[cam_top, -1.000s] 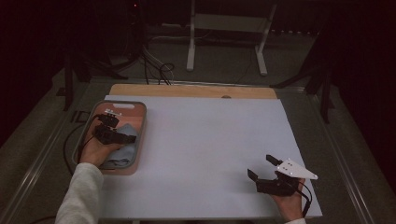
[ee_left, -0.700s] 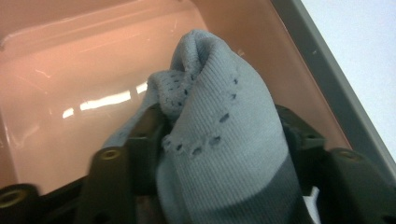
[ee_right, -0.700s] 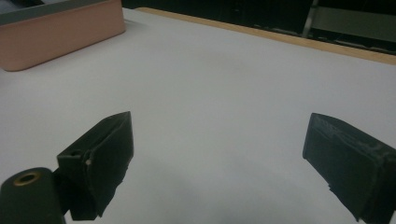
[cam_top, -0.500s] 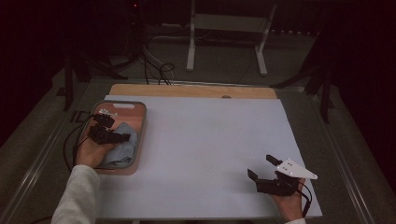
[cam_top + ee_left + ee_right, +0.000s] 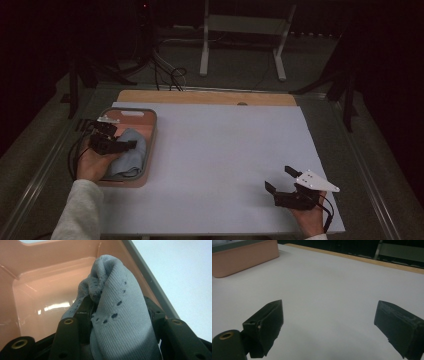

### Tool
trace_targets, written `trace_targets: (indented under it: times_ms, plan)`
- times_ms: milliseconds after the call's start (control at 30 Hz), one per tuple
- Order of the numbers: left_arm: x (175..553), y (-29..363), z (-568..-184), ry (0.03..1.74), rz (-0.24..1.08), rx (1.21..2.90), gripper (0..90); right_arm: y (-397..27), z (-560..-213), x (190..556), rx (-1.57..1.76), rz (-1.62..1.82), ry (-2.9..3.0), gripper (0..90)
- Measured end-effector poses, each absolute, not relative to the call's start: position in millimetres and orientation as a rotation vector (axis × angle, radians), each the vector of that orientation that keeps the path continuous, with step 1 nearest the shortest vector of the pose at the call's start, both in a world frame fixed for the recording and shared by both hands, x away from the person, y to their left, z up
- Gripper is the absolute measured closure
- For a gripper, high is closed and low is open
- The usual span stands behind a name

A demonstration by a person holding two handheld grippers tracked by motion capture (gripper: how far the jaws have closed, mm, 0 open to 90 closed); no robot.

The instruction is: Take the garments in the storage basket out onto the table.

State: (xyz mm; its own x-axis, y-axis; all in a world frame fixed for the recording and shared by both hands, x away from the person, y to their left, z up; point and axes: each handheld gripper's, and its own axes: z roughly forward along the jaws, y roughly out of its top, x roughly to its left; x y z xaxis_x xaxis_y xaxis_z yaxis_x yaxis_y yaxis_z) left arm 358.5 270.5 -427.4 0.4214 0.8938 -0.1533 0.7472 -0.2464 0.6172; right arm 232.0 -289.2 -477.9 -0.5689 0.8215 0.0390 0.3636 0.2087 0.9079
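A grey-blue knitted cloth (image 5: 131, 161) lies in a pink tray (image 5: 146, 116) at the table's left. My left gripper (image 5: 130, 145) is over the tray, and its jaws have just been closing with the cloth between them. In the left gripper view the cloth (image 5: 120, 297) is bunched up between the black jaws, and the left gripper (image 5: 117, 315) is shut on it above the tray floor (image 5: 47, 292). Near the table's front right my right gripper (image 5: 278, 178) rests low and open. Nothing lies between the right gripper's (image 5: 329, 317) fingers but bare white surface.
A white sheet (image 5: 225, 150) covers the table, with a wooden strip (image 5: 200, 96) along the far edge. The tray's pink wall (image 5: 244, 257) shows far left in the right gripper view. A stand and cables are on the dark floor behind.
The left gripper's jaws have closed on the cloth and risen slightly, pulling the cloth up into a bunch. The right gripper has stayed where it was.
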Motion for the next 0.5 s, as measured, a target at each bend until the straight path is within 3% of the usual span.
trace_targets:
  times_ms: [500]
  plan:
    - [354,271,-411,1.356,0.336,2.020,58.2,-290,-478,232,1.100,1.327,2.028,8.9]
